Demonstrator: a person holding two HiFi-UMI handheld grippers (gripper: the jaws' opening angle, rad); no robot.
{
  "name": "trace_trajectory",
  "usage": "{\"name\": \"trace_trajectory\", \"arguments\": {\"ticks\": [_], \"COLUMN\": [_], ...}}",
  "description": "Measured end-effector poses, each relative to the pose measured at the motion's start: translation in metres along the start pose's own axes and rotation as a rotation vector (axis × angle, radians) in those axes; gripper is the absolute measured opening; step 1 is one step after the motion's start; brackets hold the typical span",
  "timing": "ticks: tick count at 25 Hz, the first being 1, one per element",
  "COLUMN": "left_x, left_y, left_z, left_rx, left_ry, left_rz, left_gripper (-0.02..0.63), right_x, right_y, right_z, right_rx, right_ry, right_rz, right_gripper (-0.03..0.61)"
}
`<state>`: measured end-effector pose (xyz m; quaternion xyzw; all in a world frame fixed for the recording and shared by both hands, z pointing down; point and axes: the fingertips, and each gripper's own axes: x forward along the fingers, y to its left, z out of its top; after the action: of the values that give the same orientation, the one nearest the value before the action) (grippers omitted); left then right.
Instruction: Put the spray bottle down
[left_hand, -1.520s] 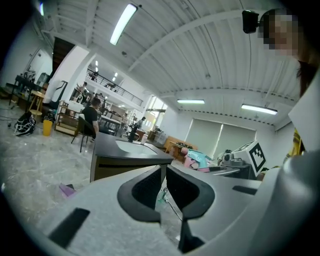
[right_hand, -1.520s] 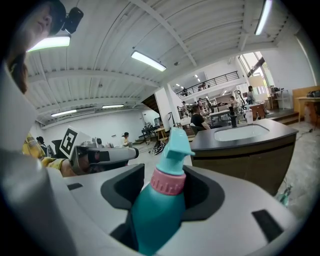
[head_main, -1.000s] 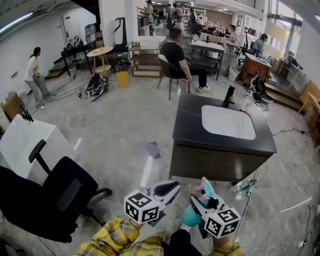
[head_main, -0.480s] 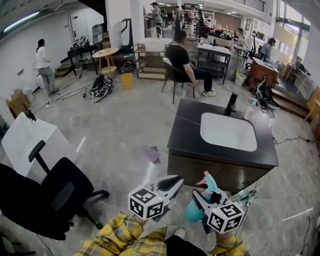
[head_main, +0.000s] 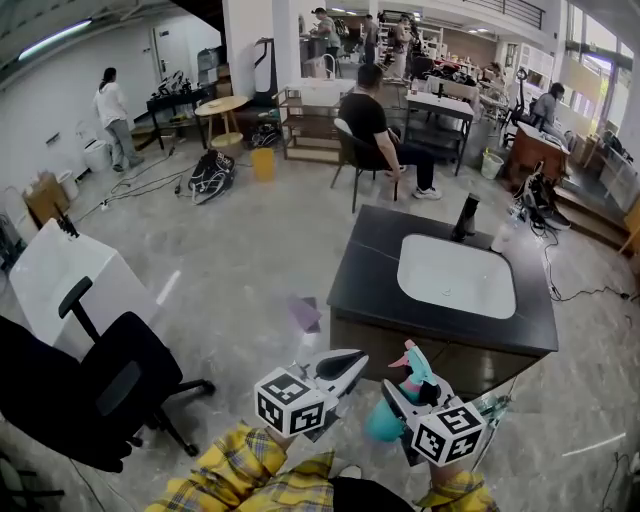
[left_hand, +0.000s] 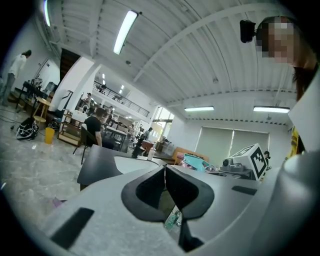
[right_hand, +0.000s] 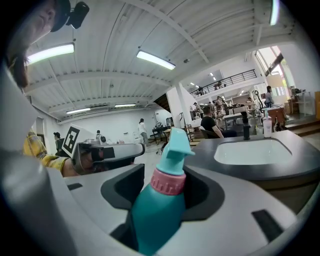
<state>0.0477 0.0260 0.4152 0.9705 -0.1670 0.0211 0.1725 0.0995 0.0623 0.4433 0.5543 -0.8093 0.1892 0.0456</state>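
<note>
Fingers (right_hand: 201, 195) of right gripper (head_main: 408, 390): clamped on the body of one teal spray bottle (right_hand: 161, 200). Its pink collar and trigger head stand clear beyond the fingertips. The bottle is carried in the air, low in front of the person and short of the surface.
Fingers (left_hand: 150, 190) of left gripper (head_main: 350, 360): together, tips meeting, nothing between them. This gripper is held just beside the right one, and the two do not touch.
Sleeves (head_main: 235, 470): two, yellow plaid, at the bottom edge of the head view.
Office chair (head_main: 110, 385): one, black, on the floor to the left, beside one white unit (head_main: 60, 275).
Purple scrap (head_main: 303, 312): one, on the floor between the grippers and the far area.
Surface (head_main: 370, 280): one, dark, ahead and to the right. It carries one white basin (head_main: 455, 277). One black tap (head_main: 466, 215) and one clear bottle (head_main: 507, 232) stand at its far edge.
Seated person (head_main: 372, 125): one, on a chair beyond the surface, back to the camera.
Farther left: one yellow bin (head_main: 264, 163), one black bag (head_main: 208, 175), one round table (head_main: 227, 105).
Standing person (head_main: 112, 112): one, near the left wall.
</note>
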Motion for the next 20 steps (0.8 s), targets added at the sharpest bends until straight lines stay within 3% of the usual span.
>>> {"name": "trace_trajectory", "arguments": {"ticks": [14,20], "left_x": [0.030,0.056], "left_y": [0.009,0.026], "left_z": [-0.012,-0.007], "left_rx": [-0.026,-0.035], "left_ry": [0.050,0.063], "left_rz": [0.096,0.067], "left_gripper": [0.009,0.009], "right_x": [-0.002,0.014], "right_y": [-0.042,-0.063], "right_z": [-0.002,0.001], "right_rx": [0.016,0.023], "right_ry": [0.011,0.019], "right_rz": [0.035,0.017], "right_gripper": [0.213,0.213]}}
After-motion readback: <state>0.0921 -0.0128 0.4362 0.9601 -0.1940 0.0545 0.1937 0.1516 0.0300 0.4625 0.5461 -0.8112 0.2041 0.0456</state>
